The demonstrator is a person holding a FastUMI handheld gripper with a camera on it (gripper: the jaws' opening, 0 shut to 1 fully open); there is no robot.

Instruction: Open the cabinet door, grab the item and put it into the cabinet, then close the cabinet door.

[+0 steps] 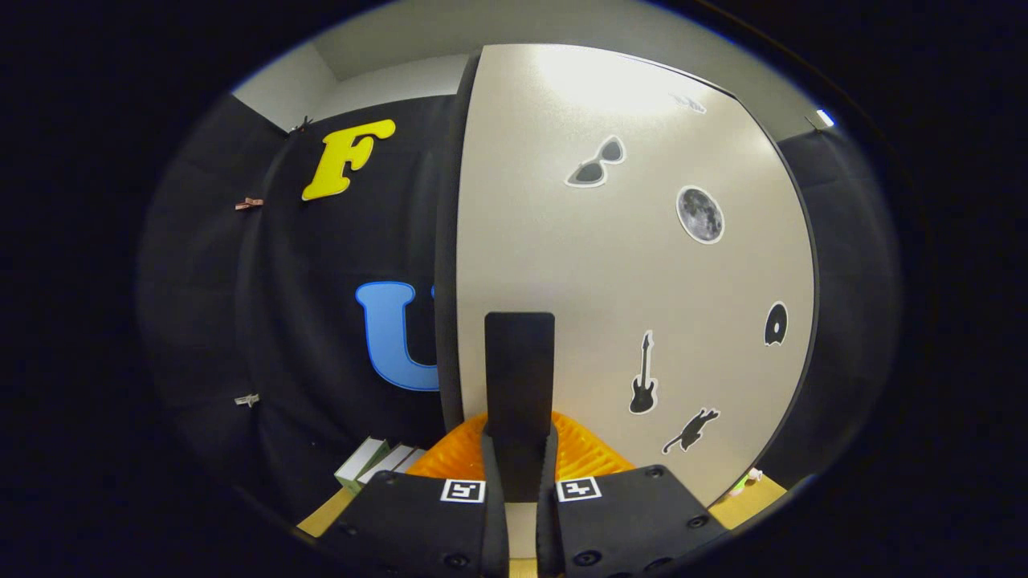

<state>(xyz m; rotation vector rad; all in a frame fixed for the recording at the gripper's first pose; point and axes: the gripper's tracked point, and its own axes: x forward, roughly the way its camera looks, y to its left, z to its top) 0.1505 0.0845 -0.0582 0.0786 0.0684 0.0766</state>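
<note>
Dead ahead of the claw: cabinet door (634, 265), pale, stickered, its dark edge just left of the fingers. Claw (520, 449) looks clenched on the door's black handle (520, 369), a finger on each side. Item, likely the small boxes (377, 464), sits low left of the claw. Reads as the door step, opening or closing unclear; next move: swing along the hinge arc, grip kept

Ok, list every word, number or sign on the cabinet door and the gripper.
Cabinet door: no words or numbers, only picture stickers: sunglasses, moon, guitar, cat.
Gripper, fingers closed on the door's handle: two square coded markers, patterns only, no letters.
So there is no text to quote.
</note>
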